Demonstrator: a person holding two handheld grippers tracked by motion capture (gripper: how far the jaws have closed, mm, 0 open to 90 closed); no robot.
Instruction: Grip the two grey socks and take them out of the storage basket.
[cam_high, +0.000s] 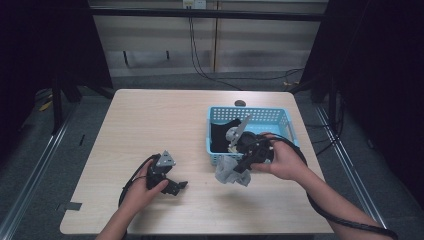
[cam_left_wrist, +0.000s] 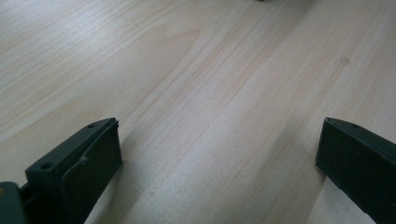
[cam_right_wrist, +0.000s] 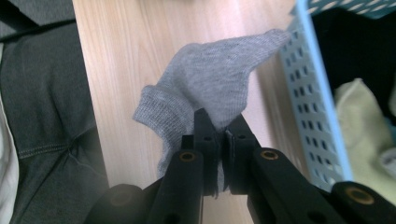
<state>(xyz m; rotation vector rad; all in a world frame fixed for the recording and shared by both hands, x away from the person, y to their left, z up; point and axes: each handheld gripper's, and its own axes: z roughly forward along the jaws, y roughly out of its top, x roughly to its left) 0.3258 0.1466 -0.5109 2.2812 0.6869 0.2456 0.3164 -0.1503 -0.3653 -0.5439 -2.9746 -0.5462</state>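
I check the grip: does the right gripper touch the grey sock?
Touching. In the right gripper view, the right gripper has its jaws closed on the grey sock.

Bare desk (cam_high: 150, 120) is lying open across the left and far side, giving a claw plenty of room to pass. The blue basket (cam_high: 250, 114) is blocking the right side, and a grey sock (cam_high: 231, 173) is hanging just beside its front wall, narrowing that gap.

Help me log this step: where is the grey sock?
In the high view the grey sock hangs from the right gripper, just outside the blue basket's near wall.
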